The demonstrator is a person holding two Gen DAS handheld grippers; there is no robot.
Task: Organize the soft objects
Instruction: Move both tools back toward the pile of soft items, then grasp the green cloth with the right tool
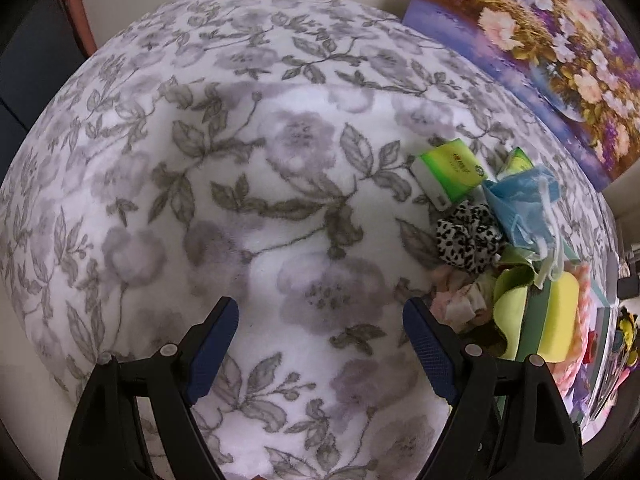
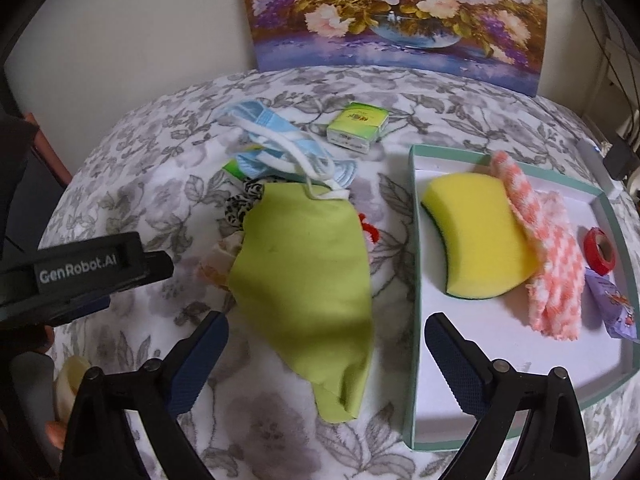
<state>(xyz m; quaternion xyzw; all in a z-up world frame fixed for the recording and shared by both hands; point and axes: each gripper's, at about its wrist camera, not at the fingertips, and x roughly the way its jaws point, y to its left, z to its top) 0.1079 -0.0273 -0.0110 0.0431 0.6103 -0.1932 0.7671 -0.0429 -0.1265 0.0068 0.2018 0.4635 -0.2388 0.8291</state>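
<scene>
A floral blanket in grey and white covers the whole work surface, with a flower painting leaning on the wall behind it. On the blanket's right side sits a shallow white tray with a green rim; in it lie a yellow sponge, a pink-and-white checked cloth partly under the sponge, a red tape roll and a small purple packet.

Left of the tray, a lime-green cloth spreads over a small heap. Its lower end lies between the fingers of the right gripper, whose jaws stand wide apart with nothing pinched; its right finger hangs over the tray. Blue face masks rest at the cloth's far end, a leopard-print scrunchie peeks out at its left edge, and a green tissue pack lies beyond, apart from the heap.

The left gripper is also spread wide and empty, over bare blanket, with the heap just right of its right finger.
</scene>
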